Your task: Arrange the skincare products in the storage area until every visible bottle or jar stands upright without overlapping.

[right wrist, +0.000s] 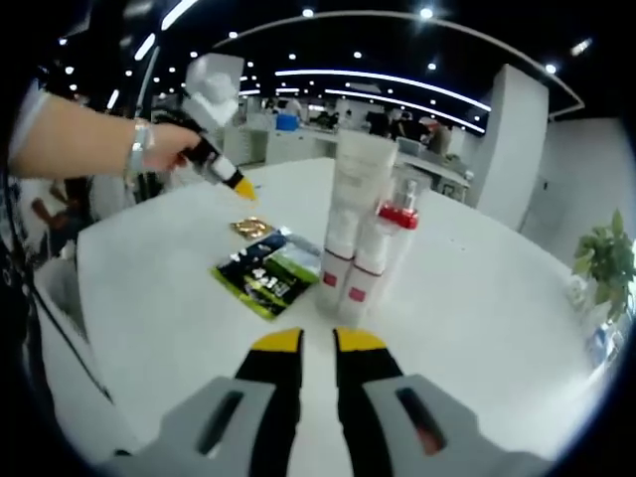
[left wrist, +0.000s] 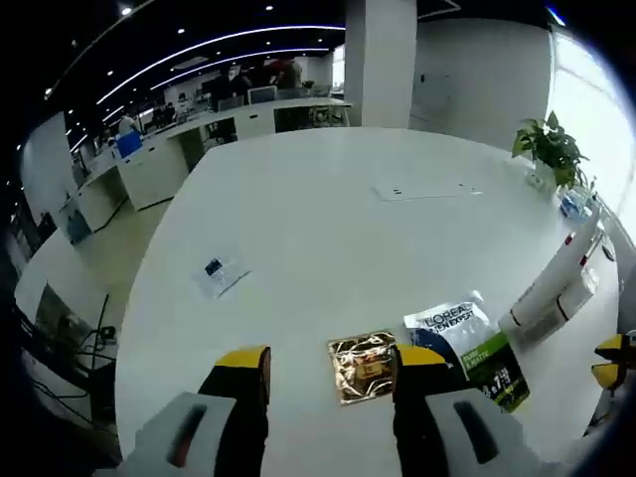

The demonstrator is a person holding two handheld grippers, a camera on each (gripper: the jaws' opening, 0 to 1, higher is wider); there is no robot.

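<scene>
Two white skincare containers stand upright side by side on the white table (right wrist: 477,328): a tall tube (right wrist: 350,199) and a pump bottle with a red collar (right wrist: 390,238). They also appear as white tubes (left wrist: 552,283) at the right of the left gripper view. A dark green sachet (right wrist: 266,273) and a gold sachet (right wrist: 253,229) lie flat left of them. My left gripper (left wrist: 331,360) hangs open over the table, the gold sachet (left wrist: 363,368) between its jaws and the green sachet (left wrist: 472,348) just right. My right gripper (right wrist: 318,343) points at the containers, jaws drawn to a narrow slit, holding nothing.
A person's hand (right wrist: 164,149) holds the left gripper (right wrist: 243,189) beyond the sachets. A small leaflet (left wrist: 221,276) and a flat panel (left wrist: 427,189) lie farther out on the table. A potted plant (left wrist: 552,149) stands at the far right edge. Desks lie beyond.
</scene>
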